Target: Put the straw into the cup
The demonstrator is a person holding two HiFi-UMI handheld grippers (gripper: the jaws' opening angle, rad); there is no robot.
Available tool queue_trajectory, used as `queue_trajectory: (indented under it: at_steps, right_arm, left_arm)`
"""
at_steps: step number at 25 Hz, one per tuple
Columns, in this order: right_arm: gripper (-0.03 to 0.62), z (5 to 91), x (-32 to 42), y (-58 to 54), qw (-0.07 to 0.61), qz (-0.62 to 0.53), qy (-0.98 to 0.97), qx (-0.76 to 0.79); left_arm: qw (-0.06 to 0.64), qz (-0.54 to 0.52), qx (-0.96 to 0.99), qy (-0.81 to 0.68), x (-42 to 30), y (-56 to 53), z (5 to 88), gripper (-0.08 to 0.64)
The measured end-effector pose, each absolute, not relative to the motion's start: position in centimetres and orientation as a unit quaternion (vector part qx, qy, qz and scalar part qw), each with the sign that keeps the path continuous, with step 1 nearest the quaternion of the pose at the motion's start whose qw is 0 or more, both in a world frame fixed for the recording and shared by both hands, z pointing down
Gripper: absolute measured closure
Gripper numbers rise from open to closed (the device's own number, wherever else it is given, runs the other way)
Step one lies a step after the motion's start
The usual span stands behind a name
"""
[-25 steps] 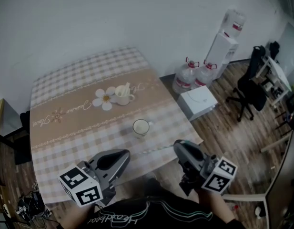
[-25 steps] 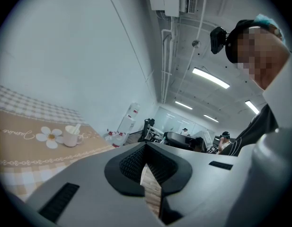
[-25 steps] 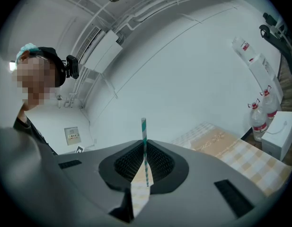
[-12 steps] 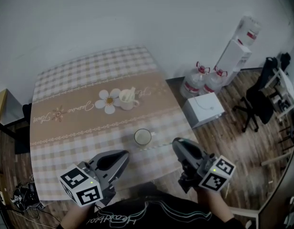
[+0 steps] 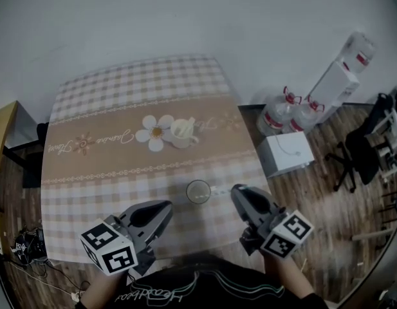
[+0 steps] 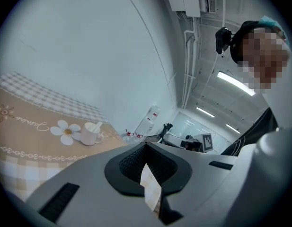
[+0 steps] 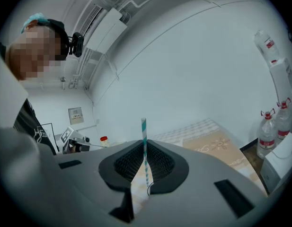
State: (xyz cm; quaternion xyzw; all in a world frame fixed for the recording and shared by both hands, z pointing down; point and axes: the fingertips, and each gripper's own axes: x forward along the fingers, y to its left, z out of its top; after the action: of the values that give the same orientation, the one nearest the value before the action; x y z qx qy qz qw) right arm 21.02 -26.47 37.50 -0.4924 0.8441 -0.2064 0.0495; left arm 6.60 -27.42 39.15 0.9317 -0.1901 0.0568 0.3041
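A clear glass cup stands near the front edge of the checked table. My right gripper is just right of it, shut on a teal-and-white striped straw that sticks out past the pads. In the head view the straw lies nearly level, its free end close to the cup's right rim. My left gripper hovers to the front left of the cup, jaws together with nothing between them.
A white mug with something pale in it sits on a flower print mid-table, also seen as the mug in the left gripper view. Right of the table are water bottles, a white box and an office chair.
Both grippers have moved forward and slightly down toward the cup. The straw's free end has come nearer the cup's right rim. The right grip on the straw is unchanged.
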Motion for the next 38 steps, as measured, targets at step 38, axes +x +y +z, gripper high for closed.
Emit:
queue_trajectory:
  at_steps: [38]
  right_arm:
    - [0.56,49.9,19.6,-32.6,-0.045,-0.254,0.899,-0.355]
  left_arm:
    - [0.372,0.045,0.86,-0.347,4.8,-30.8,45.2,0.563]
